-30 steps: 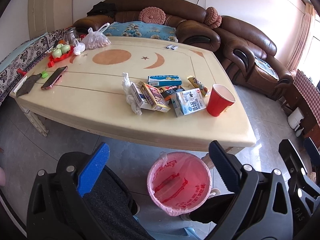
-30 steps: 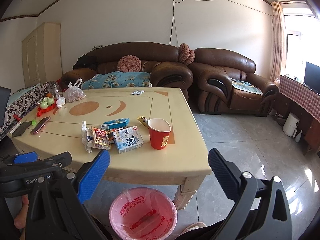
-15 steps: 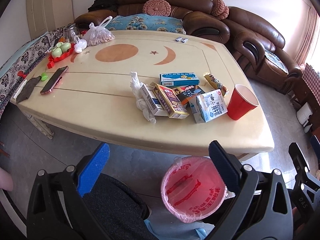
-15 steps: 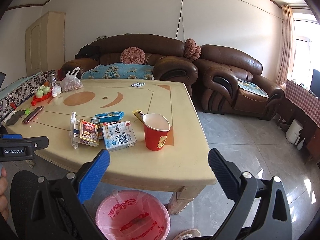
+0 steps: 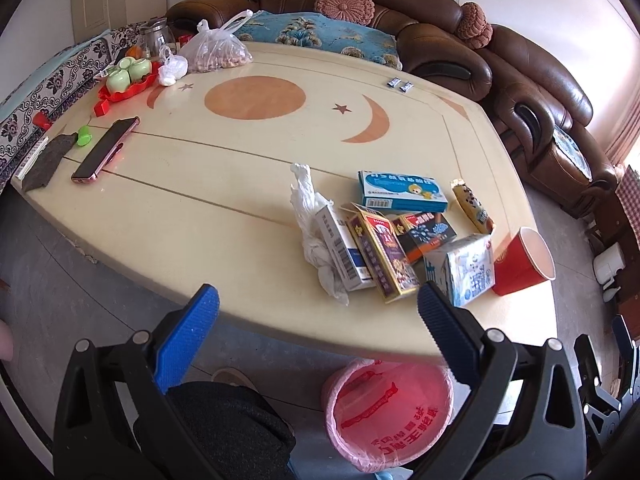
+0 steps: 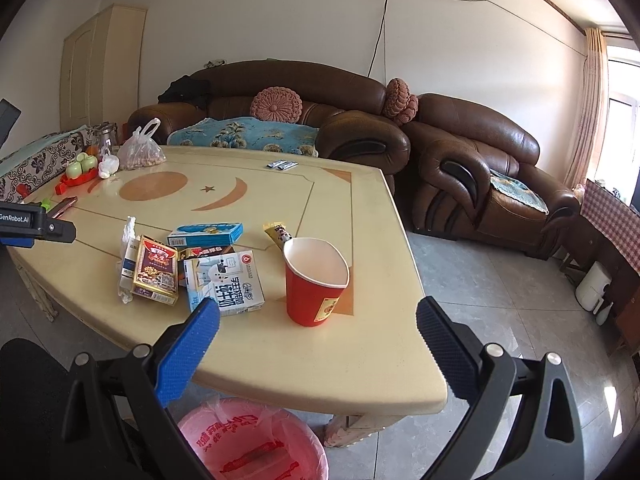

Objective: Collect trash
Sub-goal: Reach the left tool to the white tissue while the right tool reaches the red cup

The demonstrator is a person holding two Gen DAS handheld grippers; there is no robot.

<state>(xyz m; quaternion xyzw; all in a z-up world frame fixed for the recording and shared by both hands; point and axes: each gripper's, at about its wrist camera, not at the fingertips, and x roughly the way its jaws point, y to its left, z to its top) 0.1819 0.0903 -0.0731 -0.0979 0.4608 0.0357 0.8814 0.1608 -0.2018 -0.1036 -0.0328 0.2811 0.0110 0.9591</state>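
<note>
A heap of trash lies near the front of the cream table [image 5: 224,184]: a crumpled white plastic wrap [image 5: 312,236], a white carton [image 5: 342,252], a red-gold box [image 5: 382,256], a dark box [image 5: 426,234], a blue box [image 5: 402,192], a milk carton [image 5: 466,270], a snack wrapper [image 5: 472,204] and a red paper cup [image 5: 520,266]. A pink-lined bin [image 5: 388,412] stands on the floor under the table's front edge. My left gripper [image 5: 314,312] is open and empty, just short of the heap. My right gripper [image 6: 316,322] is open and empty in front of the cup [image 6: 316,284] and milk carton [image 6: 224,282].
On the table's far left are a phone [image 5: 106,148], a grey cloth [image 5: 48,160], a red tray with green cups [image 5: 128,80] and a bag of nuts [image 5: 218,54]. Brown sofas [image 6: 472,168] stand behind and right. The tiled floor [image 6: 500,280] lies right.
Both grippers have moved forward and closer to the table and the trash heap. The bin has slid lower in both views. The jaws have stayed open.
</note>
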